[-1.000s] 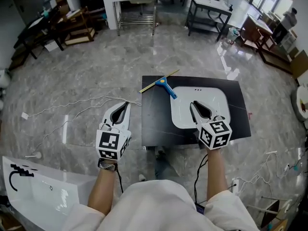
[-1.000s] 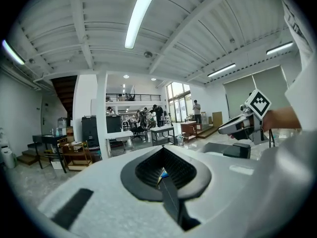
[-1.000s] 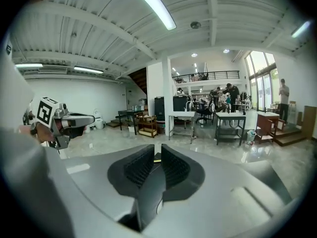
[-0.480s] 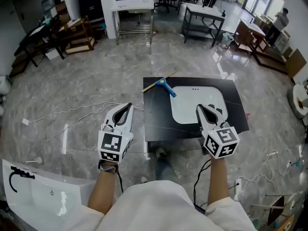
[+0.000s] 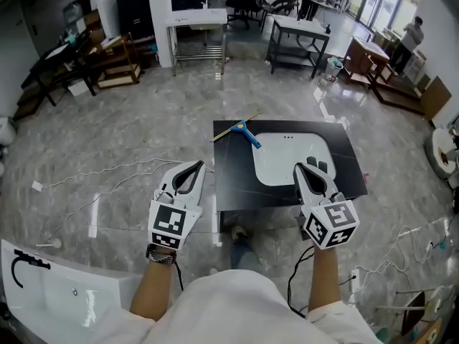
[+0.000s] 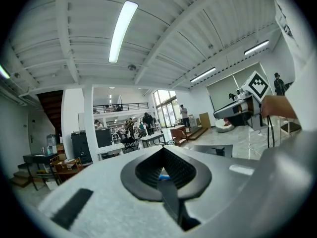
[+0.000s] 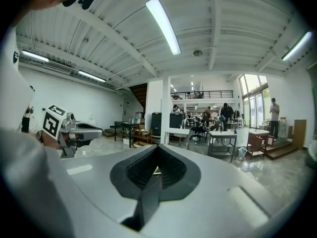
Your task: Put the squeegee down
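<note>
The squeegee [image 5: 239, 129], blue-handled with a yellowish blade, lies on the far left corner of the black countertop [image 5: 234, 178], its blade overhanging the edge. No gripper touches it. My left gripper [image 5: 195, 167] hovers left of the countertop, over the floor, jaws shut and empty. My right gripper [image 5: 299, 169] is above the near edge of the white inset sink [image 5: 272, 170], jaws shut with nothing between them, having just closed. Both gripper views look level across the room; a blue speck shows past the left gripper's [image 6: 162, 168] tips. The right gripper [image 7: 157, 166] shows only closed jaws.
A white basin with a black faucet [image 5: 43, 285] lies on the floor at near left. White cables [image 5: 107, 169] trail over the grey marble floor. Tables [image 5: 297, 31], a white sink stand [image 5: 197, 20] and people stand far back.
Both grippers have drawn back toward me and risen, away from the squeegee. The right gripper moved from over the sink's middle to its near edge. The squeegee stays put.
</note>
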Action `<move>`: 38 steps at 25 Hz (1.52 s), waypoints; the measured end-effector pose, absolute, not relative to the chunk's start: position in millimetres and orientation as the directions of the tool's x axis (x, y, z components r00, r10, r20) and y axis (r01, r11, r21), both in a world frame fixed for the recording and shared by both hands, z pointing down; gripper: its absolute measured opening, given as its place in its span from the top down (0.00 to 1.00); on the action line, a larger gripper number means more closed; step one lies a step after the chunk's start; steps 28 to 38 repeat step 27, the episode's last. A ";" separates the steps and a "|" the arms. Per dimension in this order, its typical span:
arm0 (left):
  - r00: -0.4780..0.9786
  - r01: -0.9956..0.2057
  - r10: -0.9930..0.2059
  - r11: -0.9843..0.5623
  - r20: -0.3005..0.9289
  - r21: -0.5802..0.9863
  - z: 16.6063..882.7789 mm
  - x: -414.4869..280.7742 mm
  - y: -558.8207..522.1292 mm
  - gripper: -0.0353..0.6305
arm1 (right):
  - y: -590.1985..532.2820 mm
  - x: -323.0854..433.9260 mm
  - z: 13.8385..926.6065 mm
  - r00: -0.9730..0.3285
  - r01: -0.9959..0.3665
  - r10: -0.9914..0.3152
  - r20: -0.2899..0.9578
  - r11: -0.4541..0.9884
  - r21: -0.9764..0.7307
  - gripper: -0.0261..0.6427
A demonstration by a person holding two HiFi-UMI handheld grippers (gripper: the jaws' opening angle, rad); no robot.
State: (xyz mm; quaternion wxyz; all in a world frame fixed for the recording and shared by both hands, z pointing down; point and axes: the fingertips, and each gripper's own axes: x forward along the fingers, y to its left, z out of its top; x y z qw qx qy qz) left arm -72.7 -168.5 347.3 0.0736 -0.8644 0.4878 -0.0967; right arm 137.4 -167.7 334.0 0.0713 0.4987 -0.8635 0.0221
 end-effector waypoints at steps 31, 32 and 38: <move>0.513 -0.830 -0.854 -0.520 0.091 -0.202 346.2 -69.3 -164.6 0.94 | -164.6 134.0 342.7 -0.501 -0.855 -0.847 0.178 0.517 0.052 0.95; 0.513 -0.830 -0.854 -0.520 0.091 -0.202 346.2 -69.3 -164.6 0.94 | -164.6 134.0 342.7 -0.501 -0.855 -0.847 0.178 0.517 0.052 0.95; 0.513 -0.830 -0.854 -0.520 0.091 -0.202 346.2 -69.3 -164.6 0.94 | -164.6 134.0 342.7 -0.501 -0.855 -0.847 0.178 0.517 0.052 0.95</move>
